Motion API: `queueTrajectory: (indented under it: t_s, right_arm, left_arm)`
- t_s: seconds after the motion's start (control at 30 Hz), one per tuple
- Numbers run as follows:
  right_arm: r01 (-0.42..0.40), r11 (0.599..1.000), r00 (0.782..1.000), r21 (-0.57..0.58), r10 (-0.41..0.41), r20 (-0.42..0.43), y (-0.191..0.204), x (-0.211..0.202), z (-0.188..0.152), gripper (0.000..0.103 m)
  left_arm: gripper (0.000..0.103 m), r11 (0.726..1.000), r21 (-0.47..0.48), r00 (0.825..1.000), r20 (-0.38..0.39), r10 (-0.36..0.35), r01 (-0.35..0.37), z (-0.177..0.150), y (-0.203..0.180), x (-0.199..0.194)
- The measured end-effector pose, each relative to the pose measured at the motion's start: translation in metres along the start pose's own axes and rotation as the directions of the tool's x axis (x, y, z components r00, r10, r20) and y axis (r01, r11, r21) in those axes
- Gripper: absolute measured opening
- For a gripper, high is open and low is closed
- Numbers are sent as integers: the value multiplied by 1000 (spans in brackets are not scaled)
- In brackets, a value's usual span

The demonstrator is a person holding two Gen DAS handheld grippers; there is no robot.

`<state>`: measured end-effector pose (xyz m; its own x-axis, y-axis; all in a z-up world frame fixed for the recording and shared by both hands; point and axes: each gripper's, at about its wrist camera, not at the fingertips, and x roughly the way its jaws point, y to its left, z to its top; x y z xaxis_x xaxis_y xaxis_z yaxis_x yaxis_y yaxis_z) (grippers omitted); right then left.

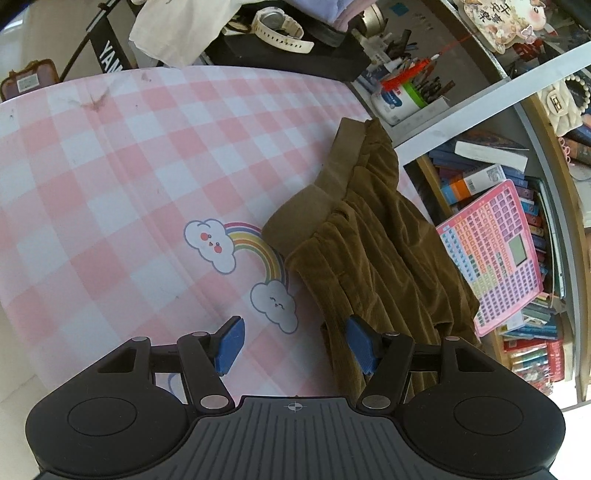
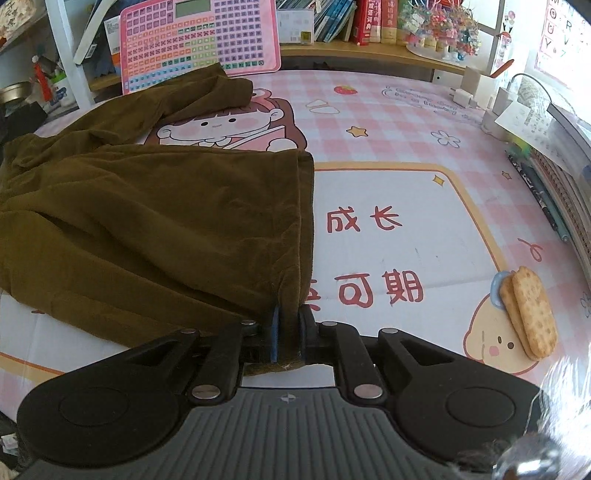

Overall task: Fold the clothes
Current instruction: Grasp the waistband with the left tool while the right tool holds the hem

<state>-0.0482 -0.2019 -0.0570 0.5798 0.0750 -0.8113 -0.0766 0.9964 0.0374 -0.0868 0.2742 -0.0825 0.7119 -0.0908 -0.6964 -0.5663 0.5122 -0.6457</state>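
An olive-brown corduroy garment [image 2: 155, 221] lies spread on the pink checked table mat [image 2: 406, 122]. My right gripper [image 2: 287, 332] is shut on its near hem corner at the front edge of the cloth. In the left wrist view the same garment [image 1: 376, 236] lies bunched at the mat's right side, its waistband [image 1: 332, 173] toward the far end. My left gripper [image 1: 295, 343] is open and empty, hovering above the mat [image 1: 129, 166]; its right pad [image 1: 360, 345] sits just over the garment's near edge.
A pink keyboard toy [image 2: 199, 40] leans on the bookshelf behind the garment. Two crackers [image 2: 528, 314] lie on the mat at the right. Pens, chargers and papers [image 2: 535, 122] line the right edge. A black box with a white watch [image 1: 280, 26] stands past the mat.
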Motion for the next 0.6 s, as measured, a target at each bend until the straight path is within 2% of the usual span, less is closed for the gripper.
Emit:
queueTrajectory:
  t_s: [0.27, 0.6]
  right_arm:
    - [4, 1000, 1000, -7, -4, 6, 0, 0, -1, 11]
    - [7, 1000, 1000, -12, -7, 7, 1, 0, -1, 11]
  left_arm:
    - [62, 999, -41, 1000, -2, -18, 18, 0, 6, 0]
    - [62, 979, -183, 996, 2, -93, 92, 3, 16, 10]
